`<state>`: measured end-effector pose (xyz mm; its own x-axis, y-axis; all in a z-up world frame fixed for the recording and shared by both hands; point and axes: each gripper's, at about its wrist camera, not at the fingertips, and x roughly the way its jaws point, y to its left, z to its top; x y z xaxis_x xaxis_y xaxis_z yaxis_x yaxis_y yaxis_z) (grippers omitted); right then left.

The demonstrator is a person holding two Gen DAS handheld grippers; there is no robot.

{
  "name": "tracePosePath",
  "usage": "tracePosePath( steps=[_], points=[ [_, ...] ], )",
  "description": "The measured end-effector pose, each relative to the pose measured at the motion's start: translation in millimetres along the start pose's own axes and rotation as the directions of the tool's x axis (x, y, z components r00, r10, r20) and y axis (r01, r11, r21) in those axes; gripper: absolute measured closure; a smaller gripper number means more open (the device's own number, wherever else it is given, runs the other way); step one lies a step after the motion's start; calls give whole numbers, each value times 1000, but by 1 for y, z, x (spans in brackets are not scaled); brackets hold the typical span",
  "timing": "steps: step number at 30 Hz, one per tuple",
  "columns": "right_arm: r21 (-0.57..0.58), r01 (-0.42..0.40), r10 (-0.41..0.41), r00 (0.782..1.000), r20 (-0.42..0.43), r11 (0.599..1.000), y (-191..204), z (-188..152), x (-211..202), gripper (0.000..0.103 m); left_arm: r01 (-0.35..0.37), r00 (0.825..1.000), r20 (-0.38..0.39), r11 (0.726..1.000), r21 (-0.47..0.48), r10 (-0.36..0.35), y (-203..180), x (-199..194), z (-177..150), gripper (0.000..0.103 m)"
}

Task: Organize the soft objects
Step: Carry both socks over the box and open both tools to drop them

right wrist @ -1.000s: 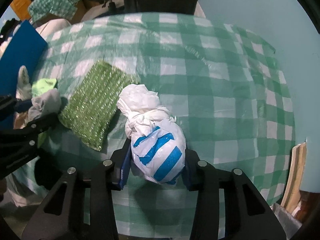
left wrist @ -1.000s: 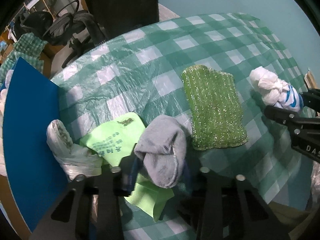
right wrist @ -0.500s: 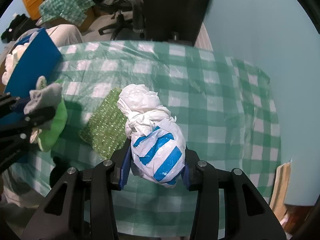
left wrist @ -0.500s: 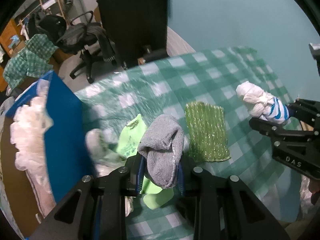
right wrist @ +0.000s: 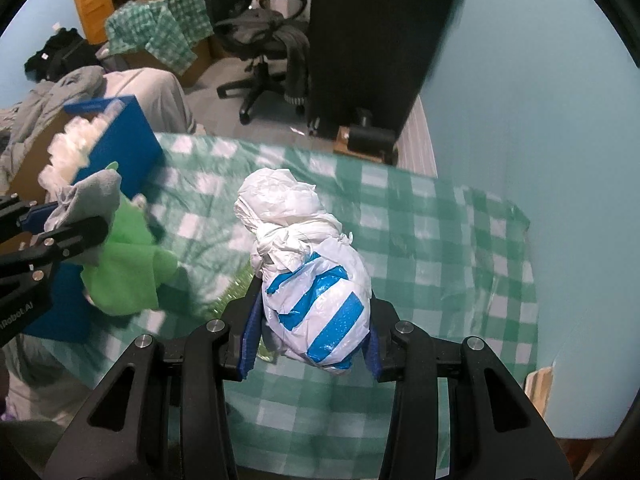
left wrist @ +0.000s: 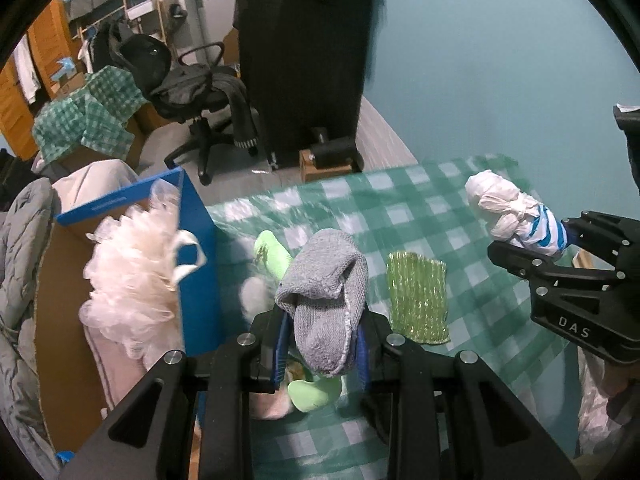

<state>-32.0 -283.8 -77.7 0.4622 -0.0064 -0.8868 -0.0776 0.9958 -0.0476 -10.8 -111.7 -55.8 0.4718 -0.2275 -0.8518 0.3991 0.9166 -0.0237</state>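
My left gripper point(left wrist: 320, 350) is shut on a grey sock point(left wrist: 326, 300) and holds it above the green checked tablecloth point(left wrist: 400, 208). My right gripper point(right wrist: 310, 344) is shut on a knotted white plastic bag with blue stripes point(right wrist: 310, 276), also lifted off the table; it shows in the left wrist view point(left wrist: 516, 216). A green sparkly sponge cloth point(left wrist: 418, 300) lies flat on the table between them. A light green cloth point(right wrist: 128, 268) lies below the sock. A blue box point(left wrist: 192, 264) at the table's left holds a pale pink bath pouf point(left wrist: 132, 264).
A brown cardboard flap point(left wrist: 60, 320) lies left of the box, with grey bedding point(left wrist: 20, 280) beyond. An office chair point(left wrist: 196, 92) and a black cabinet point(left wrist: 304, 52) stand behind the table. A teal wall point(right wrist: 540, 120) runs along the right.
Both grippers have risen well above the table with their loads. The left gripper has shifted toward the blue box, whose open top with the pouf has come into view.
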Motion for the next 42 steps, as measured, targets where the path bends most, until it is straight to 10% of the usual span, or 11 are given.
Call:
tracePosePath(
  steps=[42],
  points=[
    [-343,-243,270,962,34,907,177,64,-17,62,-187,976,44,922,-340,214,153,-88,-57,76]
  ],
)
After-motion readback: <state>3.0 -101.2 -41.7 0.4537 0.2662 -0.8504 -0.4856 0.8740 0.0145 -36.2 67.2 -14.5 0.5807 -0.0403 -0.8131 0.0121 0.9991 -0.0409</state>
